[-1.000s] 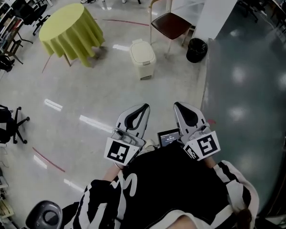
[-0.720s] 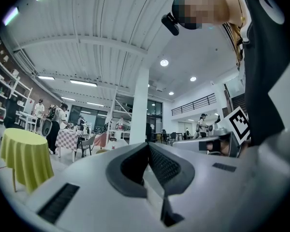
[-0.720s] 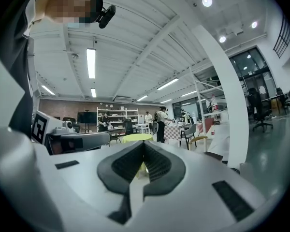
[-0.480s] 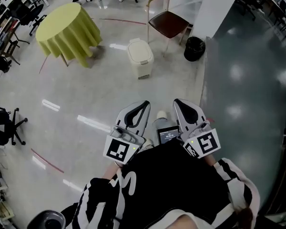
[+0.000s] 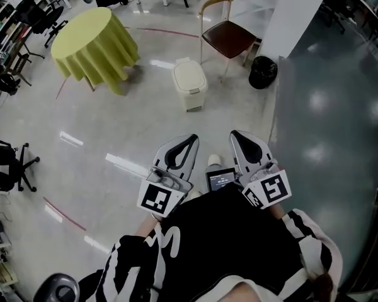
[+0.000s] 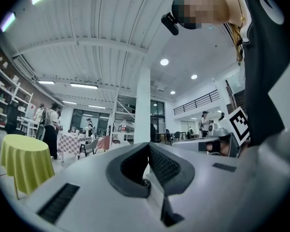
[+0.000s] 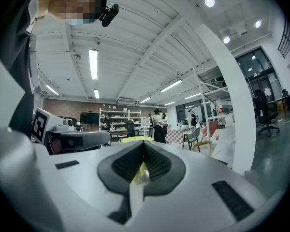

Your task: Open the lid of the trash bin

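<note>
While holding left gripper (image 5: 189, 138) & right gripper (image 5: 235, 136) shut, empty, close to body (image 5: 230, 244), judge cream trash bin (image 5: 189, 88), on floor (image 5: 113, 124) well ahead betw. yellow-clothed table (image 5: 94, 39) & chair (image 5: 228, 35), as light stiff plastic; prob. nudge lid (image 5: 188, 75) up at lip opp. hinge.

Cream trash bin (image 5: 190, 84), lid shut, upright on floor, beside chair
</note>
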Action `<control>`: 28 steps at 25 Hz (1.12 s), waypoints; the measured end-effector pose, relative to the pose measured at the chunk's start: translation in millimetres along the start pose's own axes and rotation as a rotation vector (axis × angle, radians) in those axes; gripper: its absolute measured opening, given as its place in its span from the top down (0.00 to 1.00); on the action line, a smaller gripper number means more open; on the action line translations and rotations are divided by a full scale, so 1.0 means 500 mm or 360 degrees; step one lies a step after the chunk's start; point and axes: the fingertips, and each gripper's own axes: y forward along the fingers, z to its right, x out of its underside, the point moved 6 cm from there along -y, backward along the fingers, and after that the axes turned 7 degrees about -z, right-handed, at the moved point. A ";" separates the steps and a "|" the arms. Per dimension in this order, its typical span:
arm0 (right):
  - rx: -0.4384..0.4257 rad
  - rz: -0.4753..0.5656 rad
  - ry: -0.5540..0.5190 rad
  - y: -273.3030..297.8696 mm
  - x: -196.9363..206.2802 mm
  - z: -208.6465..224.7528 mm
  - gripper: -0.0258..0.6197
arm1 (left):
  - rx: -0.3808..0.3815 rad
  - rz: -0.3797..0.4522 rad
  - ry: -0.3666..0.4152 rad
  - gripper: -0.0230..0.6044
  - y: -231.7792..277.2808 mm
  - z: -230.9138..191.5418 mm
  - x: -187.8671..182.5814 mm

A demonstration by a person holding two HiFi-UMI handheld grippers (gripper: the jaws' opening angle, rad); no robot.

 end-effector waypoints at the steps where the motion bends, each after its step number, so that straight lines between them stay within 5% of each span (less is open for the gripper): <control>1: 0.0000 0.0000 0.0005 0.007 0.000 0.011 0.96 | -0.0003 -0.0003 -0.0001 0.95 0.010 -0.006 0.001; 28: -0.0115 0.0007 0.0040 0.227 -0.054 0.280 0.96 | -0.0088 -0.0044 -0.0009 0.95 0.307 -0.157 -0.021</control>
